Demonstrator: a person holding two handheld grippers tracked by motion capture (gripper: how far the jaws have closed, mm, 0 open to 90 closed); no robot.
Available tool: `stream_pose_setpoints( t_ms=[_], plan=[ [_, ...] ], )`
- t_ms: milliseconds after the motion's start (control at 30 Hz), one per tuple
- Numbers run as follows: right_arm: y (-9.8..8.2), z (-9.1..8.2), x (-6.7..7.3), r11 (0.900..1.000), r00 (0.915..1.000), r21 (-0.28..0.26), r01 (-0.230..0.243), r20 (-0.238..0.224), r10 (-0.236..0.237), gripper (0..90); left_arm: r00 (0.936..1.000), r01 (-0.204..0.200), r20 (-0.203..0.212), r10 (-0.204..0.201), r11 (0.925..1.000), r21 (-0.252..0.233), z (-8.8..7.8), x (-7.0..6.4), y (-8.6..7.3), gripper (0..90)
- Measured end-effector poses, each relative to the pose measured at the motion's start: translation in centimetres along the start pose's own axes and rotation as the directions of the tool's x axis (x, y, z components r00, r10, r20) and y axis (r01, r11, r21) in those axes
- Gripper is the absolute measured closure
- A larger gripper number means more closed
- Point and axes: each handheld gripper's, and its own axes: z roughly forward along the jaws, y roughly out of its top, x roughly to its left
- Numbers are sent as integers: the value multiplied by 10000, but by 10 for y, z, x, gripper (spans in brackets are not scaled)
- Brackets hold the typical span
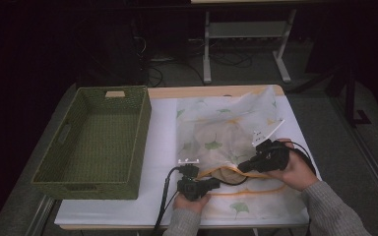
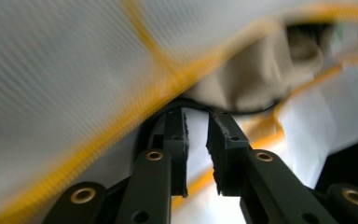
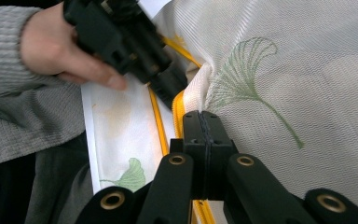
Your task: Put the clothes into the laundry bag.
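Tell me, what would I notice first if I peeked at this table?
Probably the big white mesh bag with green leaves and yellow edging, spread over the right side of the table. At its near edge, two hands work black grippers: the right gripper pinches the bag's yellow-trimmed edge, the left gripper has jaws slightly apart at its opening. On the left sits a green woven basket.

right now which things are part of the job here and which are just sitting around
In the job:
- mesh laundry bag with yellow zipper
- right gripper, fingers shut on the bag's zipper edge
- left gripper, fingers apart at the bag's opening

Lying about:
- green woven basket
- white table cover
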Motion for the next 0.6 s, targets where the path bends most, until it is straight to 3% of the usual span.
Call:
stream_pose_setpoints(
  t_ms=[133, 200, 433, 600],
  plan=[
    [0, 2, -1, 10000, 10000, 71, -44, -28, 44, 898, 10000, 10, -70, -11, 9998, -173, 3, 4, 4, 752],
    [-1, 3, -1, 9999, 10000, 104, -47, -51, 48, 898, 9998, -199, -28, 199, 9998, -47, 0, 1, 1, 741],
    [-2, 3, 0, 9999, 9997, 147, -54, -247, 58, 899, 9989, -379, 293, 378, 9993, 23, -29, -1, -14, 721],
    [-5, -5, 6, 10000, 9994, 67, -7, -353, 10, 898, 9992, -355, 179, 358, 9992, -155, -52, 6, -19, 710]
  ],
)
